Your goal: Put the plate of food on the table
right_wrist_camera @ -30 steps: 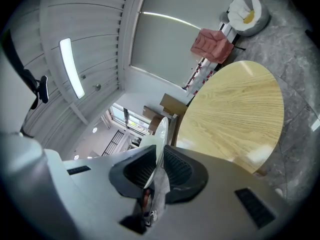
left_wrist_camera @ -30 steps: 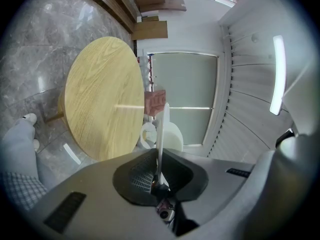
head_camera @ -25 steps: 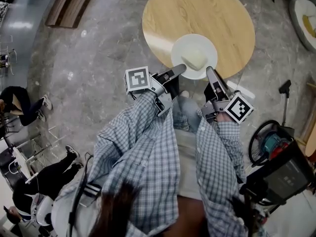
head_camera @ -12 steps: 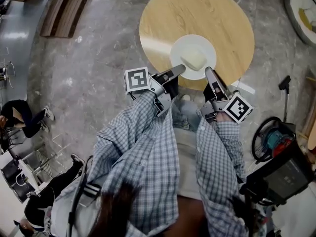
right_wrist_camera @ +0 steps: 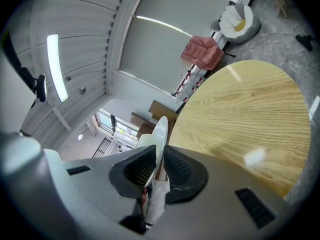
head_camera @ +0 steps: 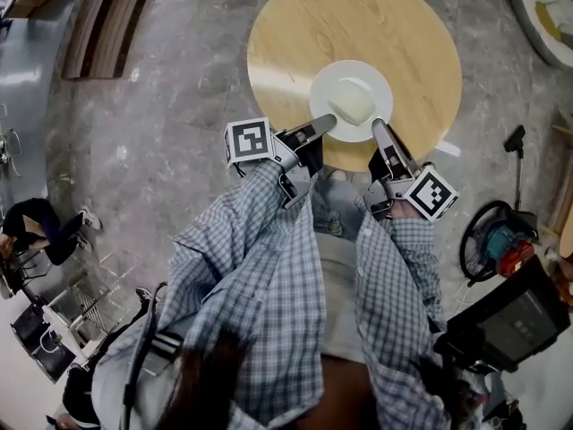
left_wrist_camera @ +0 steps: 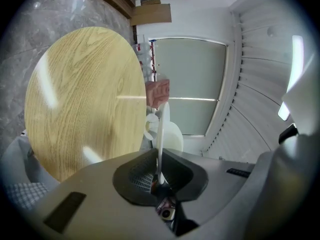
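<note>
A white plate (head_camera: 376, 81) with a pale lump of food (head_camera: 352, 102) on it hangs over the near part of a round wooden table (head_camera: 295, 25). My left gripper (head_camera: 324, 125) is shut on the plate's near-left rim. My right gripper (head_camera: 377, 128) is shut on its near-right rim. The left gripper view shows the plate edge-on (left_wrist_camera: 161, 129) pinched between the dark jaws (left_wrist_camera: 159, 176), with the table (left_wrist_camera: 85, 99) to the left. Seen along the right gripper (right_wrist_camera: 153, 171), the rim (right_wrist_camera: 160, 134) is clamped and the table (right_wrist_camera: 245, 124) lies to the right.
Grey stone floor (head_camera: 161, 150) surrounds the table. A vacuum-like machine (head_camera: 492, 249) and dark equipment (head_camera: 510, 321) stand at my right. Wooden planks (head_camera: 98, 25) lie far left. A person's shoe (head_camera: 88, 220) and wire racks (head_camera: 81, 303) are at the lower left. A pale seat (head_camera: 542, 7) sits top right.
The plate, held by both grippers, has moved slightly farther in over the table top. The table has shifted a little left in the head view.
</note>
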Motion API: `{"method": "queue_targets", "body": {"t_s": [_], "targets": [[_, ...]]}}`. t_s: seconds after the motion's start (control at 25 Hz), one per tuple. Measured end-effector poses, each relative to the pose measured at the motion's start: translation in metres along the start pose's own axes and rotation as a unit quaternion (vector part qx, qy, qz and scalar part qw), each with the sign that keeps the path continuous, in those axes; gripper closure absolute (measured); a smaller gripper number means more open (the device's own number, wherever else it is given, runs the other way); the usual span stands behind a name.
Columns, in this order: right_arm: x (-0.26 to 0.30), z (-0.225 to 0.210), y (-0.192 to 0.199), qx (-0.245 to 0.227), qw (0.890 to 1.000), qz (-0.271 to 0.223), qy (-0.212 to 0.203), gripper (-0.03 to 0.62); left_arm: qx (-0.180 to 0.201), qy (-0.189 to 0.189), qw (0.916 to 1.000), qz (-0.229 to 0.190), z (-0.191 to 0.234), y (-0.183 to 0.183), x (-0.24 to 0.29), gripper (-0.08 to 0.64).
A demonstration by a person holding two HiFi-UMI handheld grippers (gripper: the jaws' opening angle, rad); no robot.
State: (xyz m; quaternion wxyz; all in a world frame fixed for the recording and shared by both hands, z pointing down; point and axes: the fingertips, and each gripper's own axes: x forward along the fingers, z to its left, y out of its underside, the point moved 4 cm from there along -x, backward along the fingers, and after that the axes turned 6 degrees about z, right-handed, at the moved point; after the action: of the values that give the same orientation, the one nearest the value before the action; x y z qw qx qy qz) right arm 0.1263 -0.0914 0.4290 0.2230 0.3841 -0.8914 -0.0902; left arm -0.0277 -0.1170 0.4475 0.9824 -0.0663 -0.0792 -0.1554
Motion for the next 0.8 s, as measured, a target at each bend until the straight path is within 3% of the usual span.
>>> {"method": "queue_targets", "body": {"t_s": [0.28,0.8], "targets": [[0.001,-0.001,0.001,0.014,1.000,-0.009,0.003,0.537,0.003,-0.012,0.9998,0.016,0.001,-0.003,0.004,0.535],[0.010,-0.031,0.017,0.039,0.998,0.010,0.045,0.537,-0.016,-0.039,0.9986,0.032,0.036,-0.004,0.009,0.535]]}}
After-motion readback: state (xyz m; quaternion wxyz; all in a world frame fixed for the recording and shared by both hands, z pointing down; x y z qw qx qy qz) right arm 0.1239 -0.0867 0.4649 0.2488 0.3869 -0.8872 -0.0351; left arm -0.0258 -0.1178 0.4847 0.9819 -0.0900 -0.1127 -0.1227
